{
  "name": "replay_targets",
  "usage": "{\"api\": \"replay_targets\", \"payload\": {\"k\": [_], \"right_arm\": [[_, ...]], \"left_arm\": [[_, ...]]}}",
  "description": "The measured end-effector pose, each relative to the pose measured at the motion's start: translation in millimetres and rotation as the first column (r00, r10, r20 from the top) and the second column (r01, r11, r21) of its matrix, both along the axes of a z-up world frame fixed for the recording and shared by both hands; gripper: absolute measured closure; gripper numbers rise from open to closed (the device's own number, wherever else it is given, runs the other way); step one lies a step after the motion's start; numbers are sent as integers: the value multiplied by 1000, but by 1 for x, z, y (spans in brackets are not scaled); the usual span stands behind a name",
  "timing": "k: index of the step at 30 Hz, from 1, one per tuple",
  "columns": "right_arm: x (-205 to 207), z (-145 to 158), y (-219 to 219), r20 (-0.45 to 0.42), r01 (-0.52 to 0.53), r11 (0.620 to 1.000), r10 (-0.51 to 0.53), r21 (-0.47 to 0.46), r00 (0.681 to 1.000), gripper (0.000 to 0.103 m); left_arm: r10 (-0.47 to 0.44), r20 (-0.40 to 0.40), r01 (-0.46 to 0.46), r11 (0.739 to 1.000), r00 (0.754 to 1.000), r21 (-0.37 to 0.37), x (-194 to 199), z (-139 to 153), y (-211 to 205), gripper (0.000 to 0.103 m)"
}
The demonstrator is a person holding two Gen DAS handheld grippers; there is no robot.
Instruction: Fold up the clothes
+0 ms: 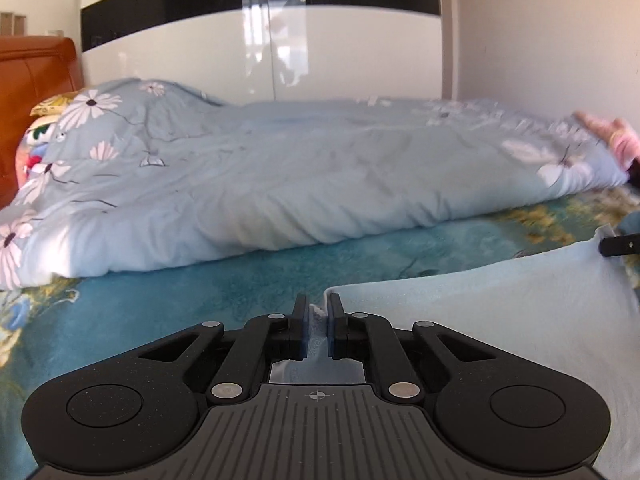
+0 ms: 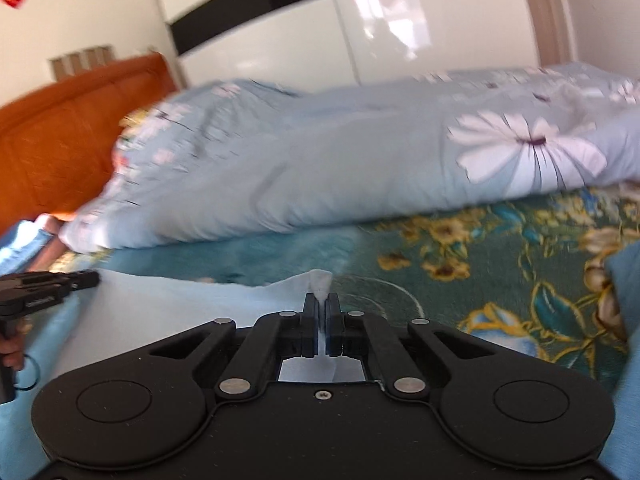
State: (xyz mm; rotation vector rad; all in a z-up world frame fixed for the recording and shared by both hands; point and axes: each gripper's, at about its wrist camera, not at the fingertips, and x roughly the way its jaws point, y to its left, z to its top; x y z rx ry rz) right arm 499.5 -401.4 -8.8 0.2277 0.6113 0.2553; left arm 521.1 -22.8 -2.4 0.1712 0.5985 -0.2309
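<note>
While the left wrist view is looking across a teal floral blanket (image 1: 200,280) toward a glossy white wardrobe (image 1: 260,48), the left gripper (image 1: 319,320) is pinching one pale blue garment (image 1: 500,300) spreading toward 3 o'clock. One daisy quilt (image 1: 280,184) is lying at 12 o'clock.

Over in the right wrist view, the right gripper (image 2: 322,316) is clamping the garment's corner, with an orange headboard (image 2: 72,136) sitting at 10 o'clock.

Matte black two-finger grippers

Left gripper (image 1: 319,322) and right gripper (image 2: 321,320): speckled black plastic linkages, silver pivot pins, ribbed grey base.
</note>
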Motion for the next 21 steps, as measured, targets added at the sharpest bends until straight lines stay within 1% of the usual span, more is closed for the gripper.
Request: {"api": "replay_targets", "payload": {"k": [4, 8, 10, 12, 13, 14, 15, 16, 17, 18, 19, 21], "right_arm": [[19, -18, 6, -69, 26, 999, -29, -44, 997, 100], [22, -30, 7, -108, 38, 998, -43, -52, 993, 100], [24, -34, 7, -125, 43, 998, -49, -54, 991, 98], [20, -28, 6, -115, 45, 998, -50, -43, 992, 91], [17, -24, 5, -105, 47, 998, -50, -35, 993, 89], [12, -19, 2, -94, 50, 998, -53, -26, 994, 87], [7, -14, 0, -82, 55, 998, -56, -15, 995, 87], [-2, -9, -5, -68, 64, 998, -63, 3, 996, 86], [-13, -5, -9, -57, 76, 997, -75, 22, 996, 82], [-26, -2, -14, -54, 87, 995, -85, 40, 995, 78], [-40, 1, -19, -51, 98, 993, -95, 60, 994, 76], [-77, 1, -27, -61, 112, 986, -105, 120, 993, 73]], "left_arm": [[10, -76, -6, 999, 997, 48, 17, -23, -7, 96], [14, -127, -6, 998, 992, 64, 19, -40, -7, 95], [14, -132, -6, 998, 991, 60, 15, -39, -7, 95], [15, -139, -12, 1000, 990, 22, 8, -32, -1, 92], [15, -143, -15, 1000, 990, -1, 4, -27, 2, 88], [16, -149, -21, 999, 989, -35, -3, -22, 7, 72], [22, -142, -35, 995, 990, -89, -15, -17, 14, 50], [31, -128, -50, 987, 991, -151, -29, -13, 21, 42], [40, -113, -63, 976, 993, -208, -47, -10, 30, 36], [50, -104, -75, 965, 993, -251, -67, -9, 38, 36], [66, -98, -91, 957, 993, -277, -88, -10, 44, 35], [101, -97, -127, 939, 990, -320, -129, -13, 56, 31]]}}
